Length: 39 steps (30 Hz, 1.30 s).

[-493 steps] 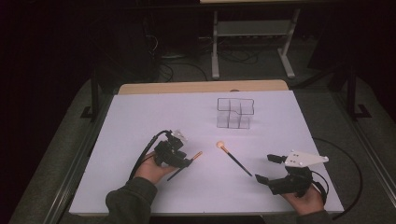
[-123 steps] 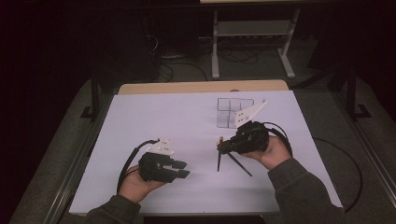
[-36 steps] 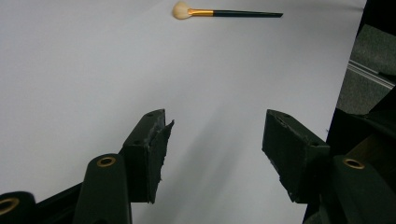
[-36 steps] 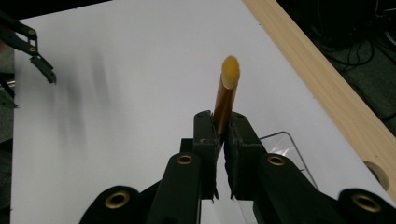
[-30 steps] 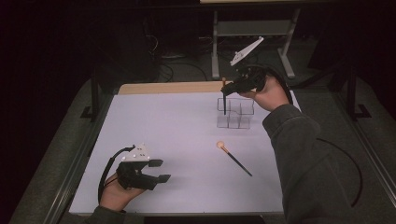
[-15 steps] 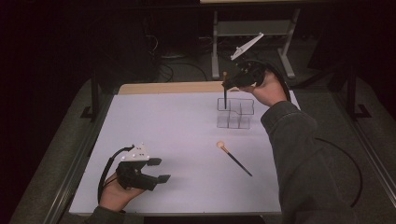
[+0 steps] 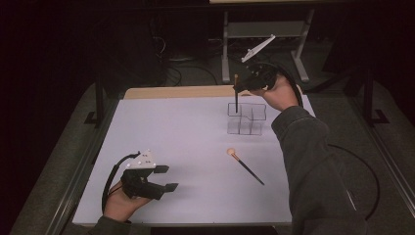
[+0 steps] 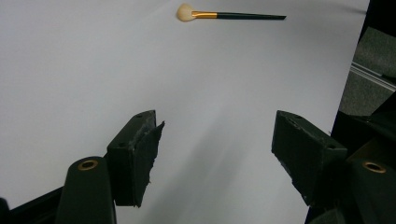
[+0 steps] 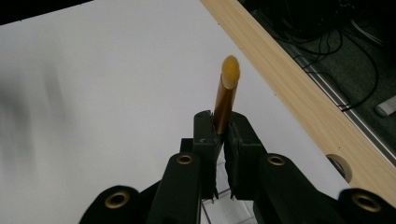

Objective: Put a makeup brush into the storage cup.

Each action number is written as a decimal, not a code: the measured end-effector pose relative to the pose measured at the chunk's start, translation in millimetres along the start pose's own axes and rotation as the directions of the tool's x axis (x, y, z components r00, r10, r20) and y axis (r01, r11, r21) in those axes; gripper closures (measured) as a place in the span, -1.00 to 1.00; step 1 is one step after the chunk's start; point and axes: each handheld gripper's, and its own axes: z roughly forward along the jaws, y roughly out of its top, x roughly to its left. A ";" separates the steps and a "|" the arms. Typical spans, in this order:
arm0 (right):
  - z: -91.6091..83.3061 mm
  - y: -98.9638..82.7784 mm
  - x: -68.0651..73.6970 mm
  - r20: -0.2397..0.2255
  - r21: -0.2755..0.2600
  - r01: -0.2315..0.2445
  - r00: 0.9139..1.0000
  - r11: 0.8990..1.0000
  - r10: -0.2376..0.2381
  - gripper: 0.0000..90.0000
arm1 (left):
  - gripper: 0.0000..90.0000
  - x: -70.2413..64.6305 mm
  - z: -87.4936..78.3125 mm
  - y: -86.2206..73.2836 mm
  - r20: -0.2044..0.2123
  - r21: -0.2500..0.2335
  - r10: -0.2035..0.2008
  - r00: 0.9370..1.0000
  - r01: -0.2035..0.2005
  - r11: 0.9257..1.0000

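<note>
Right tongs [image 7: 241, 88] pinching one brush [image 7: 236, 95] upright, right over the clear box [image 7: 247, 119]. Left tongs [image 7: 166, 178] open, empty, just widened. Second brush [image 7: 245, 166] lying ahead on desk [image 7: 171, 127], waiting its turn.

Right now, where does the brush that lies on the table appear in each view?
High view: the lying brush is right of centre on the white sheet.
Left gripper view: at the top edge, tuft to the left.
Right gripper view: here stands another brush, clamped in the right gripper.
Shared landmark: the white sheet.
</note>
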 end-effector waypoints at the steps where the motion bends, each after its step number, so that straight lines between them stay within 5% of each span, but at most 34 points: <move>1: 0.6 -0.1 0.3 0.002 0.006 -0.005 1.000 1.000 0.005 0.83 | -0.31 -0.1 0.0 0.1 -0.001 0.000 0.002 1.000 -0.002 1.000; 26: 14.5 -13.1 -4.5 -0.004 0.001 -0.040 0.999 0.999 0.040 0.83 | -0.35 0.1 2.7 -1.8 0.001 0.010 -0.002 1.000 0.002 1.000; 28: 15.3 -14.9 -6.2 -0.001 -0.006 -0.016 1.000 1.000 0.016 0.83 | -0.35 -0.5 2.9 -1.6 0.001 0.009 -0.004 1.000 0.004 1.000; 39: 21.2 -25.6 -7.0 -0.001 0.003 -0.074 0.997 0.997 0.074 0.83 | -0.36 -0.9 4.1 -2.1 0.002 0.015 -0.006 1.000 0.006 1.000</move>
